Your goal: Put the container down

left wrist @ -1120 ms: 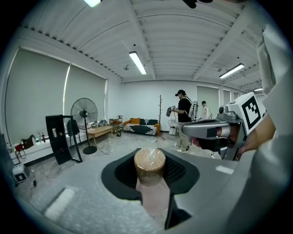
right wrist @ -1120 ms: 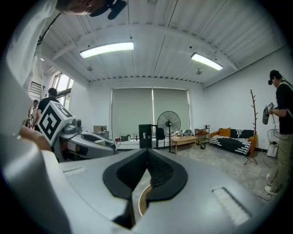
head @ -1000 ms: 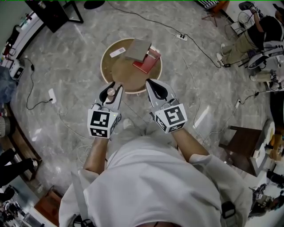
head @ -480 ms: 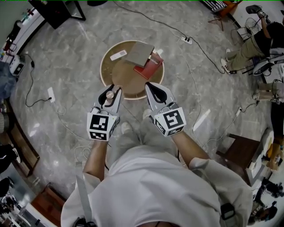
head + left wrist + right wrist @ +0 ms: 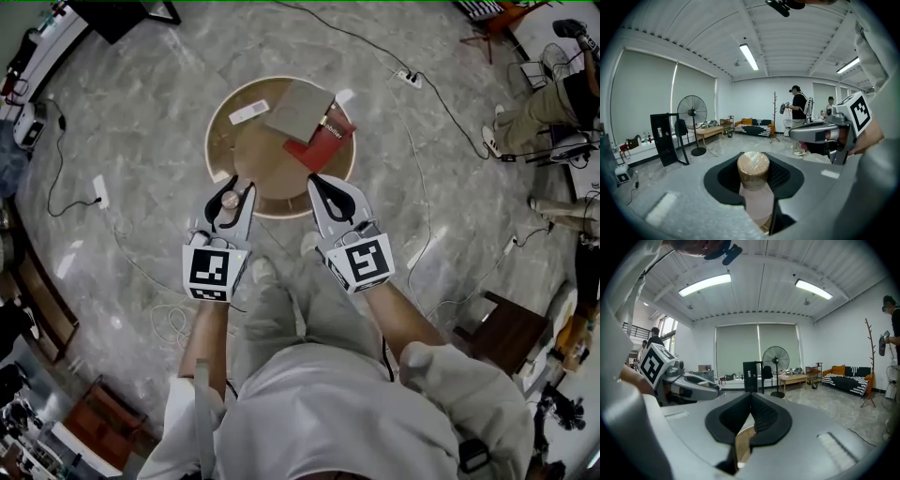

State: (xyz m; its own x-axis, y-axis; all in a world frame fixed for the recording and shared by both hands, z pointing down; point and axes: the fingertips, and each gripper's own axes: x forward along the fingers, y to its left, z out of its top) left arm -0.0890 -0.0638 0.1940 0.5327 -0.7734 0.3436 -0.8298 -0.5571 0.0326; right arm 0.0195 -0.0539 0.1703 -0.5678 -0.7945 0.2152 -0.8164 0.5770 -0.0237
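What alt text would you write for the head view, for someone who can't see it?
Seen from above, a person holds two grippers by the near edge of a round table; the left gripper grips a small container, and the right gripper is shut and empty. A grey book and a red book lie on the table.

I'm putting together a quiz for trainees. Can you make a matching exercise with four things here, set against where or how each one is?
1 container
2 right gripper
3 red book
4 grey book

a lies on top of the red book
b jaws together, nothing in them
c held in the left gripper
d on the round table, partly covered

Pairs: 1-c, 2-b, 3-d, 4-a
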